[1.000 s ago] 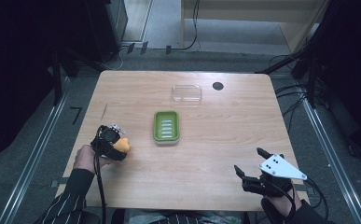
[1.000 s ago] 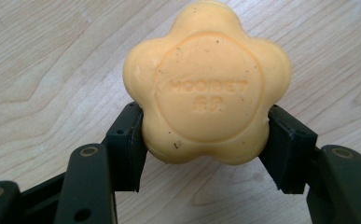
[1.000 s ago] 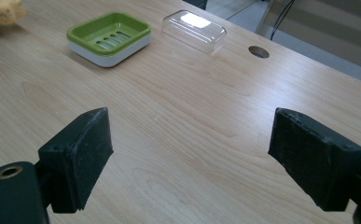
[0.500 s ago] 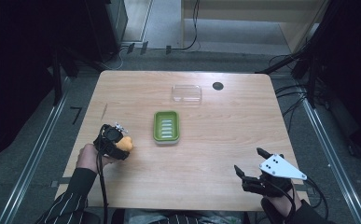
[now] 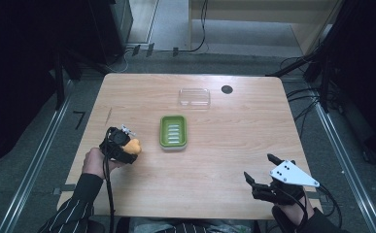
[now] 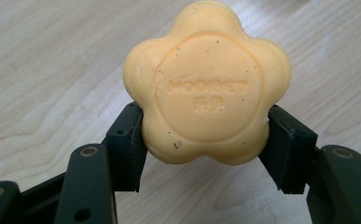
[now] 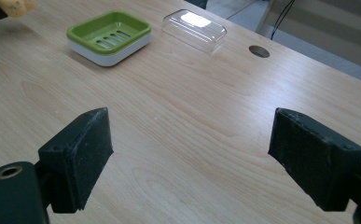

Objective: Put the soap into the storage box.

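Soap (image 6: pixel 207 84) flower-shaped, no long axis, stamped face toward camera, jaws clamping sides.

Dim room, pale wooden table (image 5: pixel 234 141).
We noted grey floor (image 5: pixel 171 24), cables (image 5: pixel 202 29), metal rails (image 5: pixel 35 165) both sides, wooden furniture (image 5: pixel 263 9) beyond.

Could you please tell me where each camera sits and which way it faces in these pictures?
High view: above the person's side, looking forward and down on the table; forearms, both claws.
Left gripper view: on the left claw, looking along its jaws, clamped on the yellow soap.
Right gripper view: on the right claw, looking across the table; open jaws.
Shared: green soap dish and clear lid.
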